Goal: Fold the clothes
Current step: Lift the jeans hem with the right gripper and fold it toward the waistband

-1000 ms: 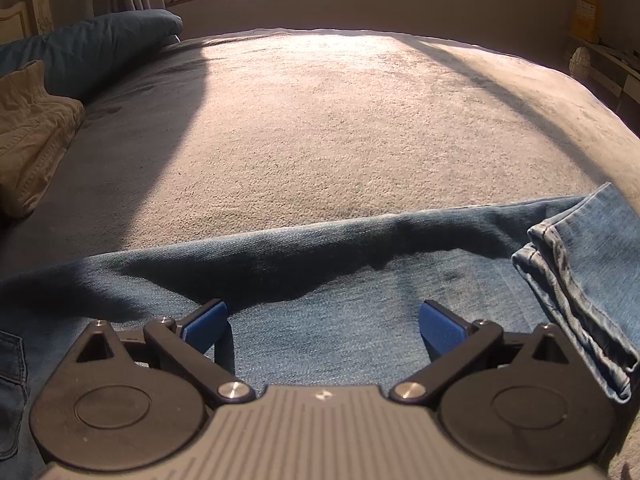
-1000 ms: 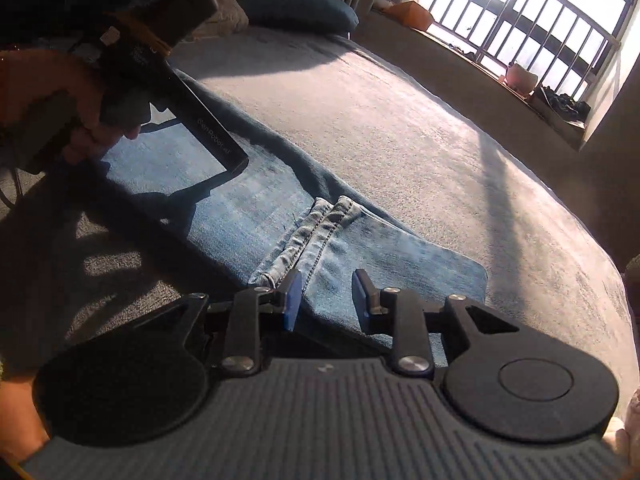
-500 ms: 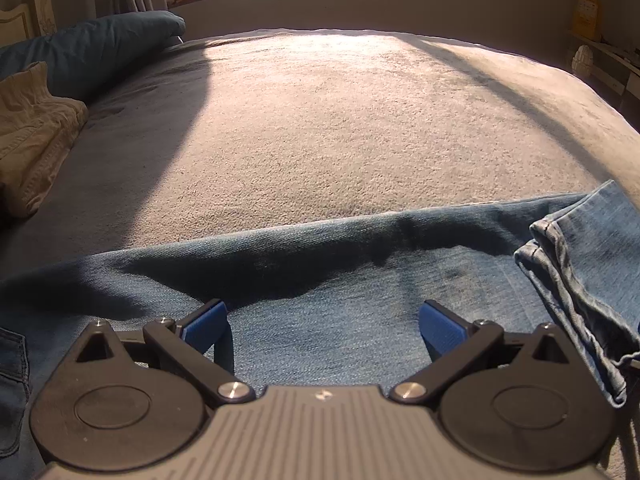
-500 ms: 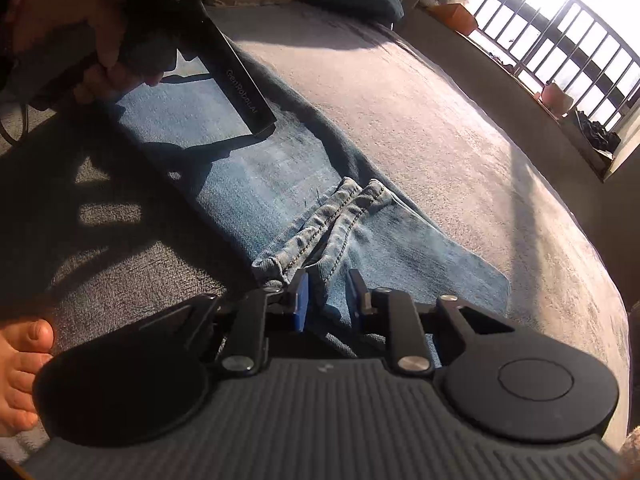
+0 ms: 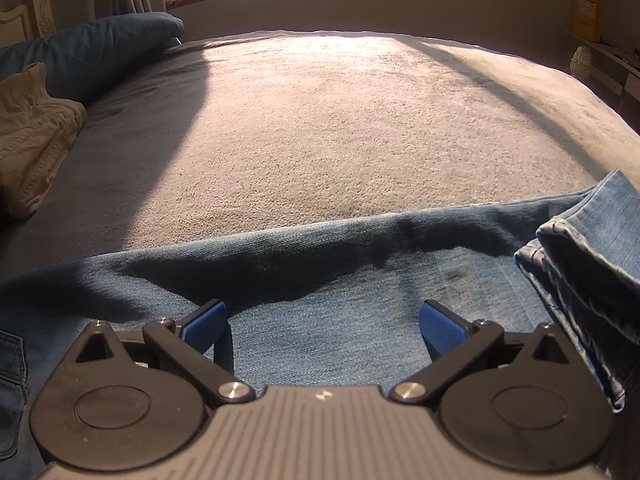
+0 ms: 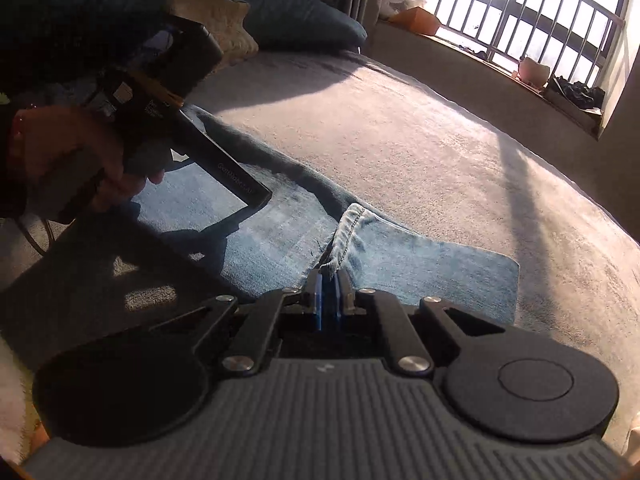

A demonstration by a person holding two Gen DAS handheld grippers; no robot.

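Across the grey bed cover [image 5: 320, 120] the jeans [image 5: 328, 320] are lying flat, leg end doubled back toward me. I am reading them as heavy, limp denim that will sag and drag, so the thick hem [image 6: 348, 232] is the best hold, being the firmest edge. My right gripper [image 6: 329, 300] is pinching that hem, pads pressed together on it. My left gripper [image 5: 322, 320] is hovering spread wide over the leg, holding nothing. Pale lettering is showing on its side in the right view, too blurred to read.
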